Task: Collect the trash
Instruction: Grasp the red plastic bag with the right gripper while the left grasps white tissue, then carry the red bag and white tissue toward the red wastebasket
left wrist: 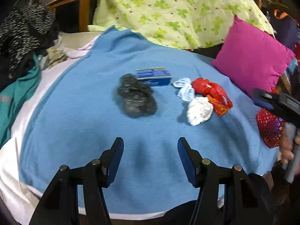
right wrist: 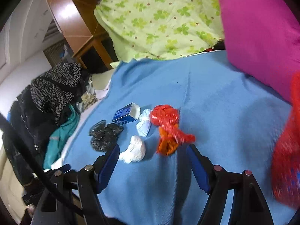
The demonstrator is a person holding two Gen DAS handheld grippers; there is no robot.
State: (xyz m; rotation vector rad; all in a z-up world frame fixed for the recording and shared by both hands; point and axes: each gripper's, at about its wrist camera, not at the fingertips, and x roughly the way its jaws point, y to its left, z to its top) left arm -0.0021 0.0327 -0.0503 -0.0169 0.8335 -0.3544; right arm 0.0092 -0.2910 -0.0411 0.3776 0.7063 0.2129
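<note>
**Trash on the blue blanket: items as they lie, left to right**

We list a heap of dark and teal clothing (left wrist: 20, 60) off the left edge of the blue blanket (left wrist: 93, 123). Next, on the blanket, we find a black crumpled bag (left wrist: 136, 98), with a small blue box (left wrist: 154, 76) just behind it, touching or nearly so. Further right we count a pale blue wrapper (left wrist: 183, 90), a white crumpled wad (left wrist: 199, 110), a red plastic bag (left wrist: 211, 91) and an orange wrapper (left wrist: 221, 108) under the red one, all bunched together. A magenta pillow (left wrist: 253, 60) stands at the right, a green floral cloth (left wrist: 178, 13) behind. A red mesh basket (left wrist: 270, 129) sits at the blanket's right edge.

Our left gripper (left wrist: 151, 159) hangs above bare blanket, jaws spread, nothing between them. Our right gripper (right wrist: 152, 161) is likewise spread and empty, near the white wad (right wrist: 134, 150) and the orange wrapper (right wrist: 166, 144), with the basket (right wrist: 286, 159) close at its right.
</note>
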